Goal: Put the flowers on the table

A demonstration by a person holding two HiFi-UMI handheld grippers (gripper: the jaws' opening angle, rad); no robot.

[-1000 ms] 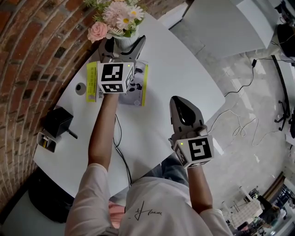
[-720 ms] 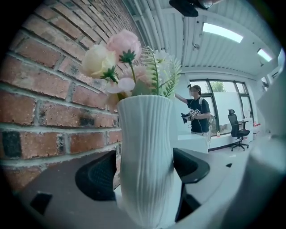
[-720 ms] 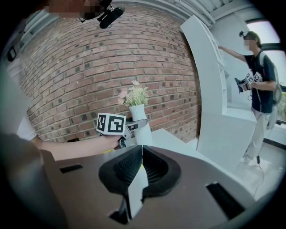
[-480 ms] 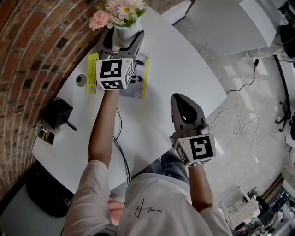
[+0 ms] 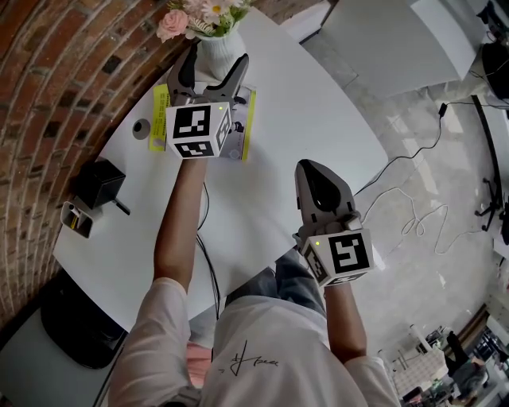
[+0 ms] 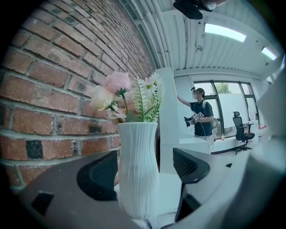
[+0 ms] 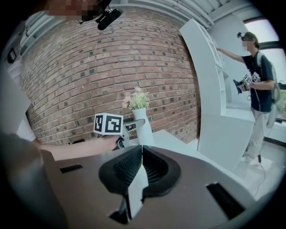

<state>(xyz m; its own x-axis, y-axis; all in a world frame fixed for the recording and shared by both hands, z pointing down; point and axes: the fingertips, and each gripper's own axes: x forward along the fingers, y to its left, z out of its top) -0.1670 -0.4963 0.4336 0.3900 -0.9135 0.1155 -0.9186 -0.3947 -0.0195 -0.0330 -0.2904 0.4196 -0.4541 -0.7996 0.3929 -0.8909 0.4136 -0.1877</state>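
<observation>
A white ribbed vase (image 5: 216, 46) holding pink and white flowers (image 5: 199, 14) stands on the white table (image 5: 310, 111) by the brick wall, at the far edge of a yellow-edged book (image 5: 242, 131). My left gripper (image 5: 215, 62) is open, with one jaw on each side of the vase. In the left gripper view the vase (image 6: 137, 170) sits close to the left jaw, a gap shows before the right jaw, and the flowers (image 6: 129, 96) rise above. My right gripper (image 5: 322, 187) hangs shut and empty over the table's near edge. It sees the vase (image 7: 144, 129) ahead.
A black box (image 5: 97, 184), a small device (image 5: 75, 220) and a round grey object (image 5: 141, 127) lie on the table's left side. A dark cable (image 5: 208, 254) runs under my left arm. The brick wall (image 5: 56, 71) borders the table; a person stands in the background (image 7: 259, 80).
My left gripper has drawn back a little toward me while the vase stays standing on the table. The right gripper has hardly moved.
</observation>
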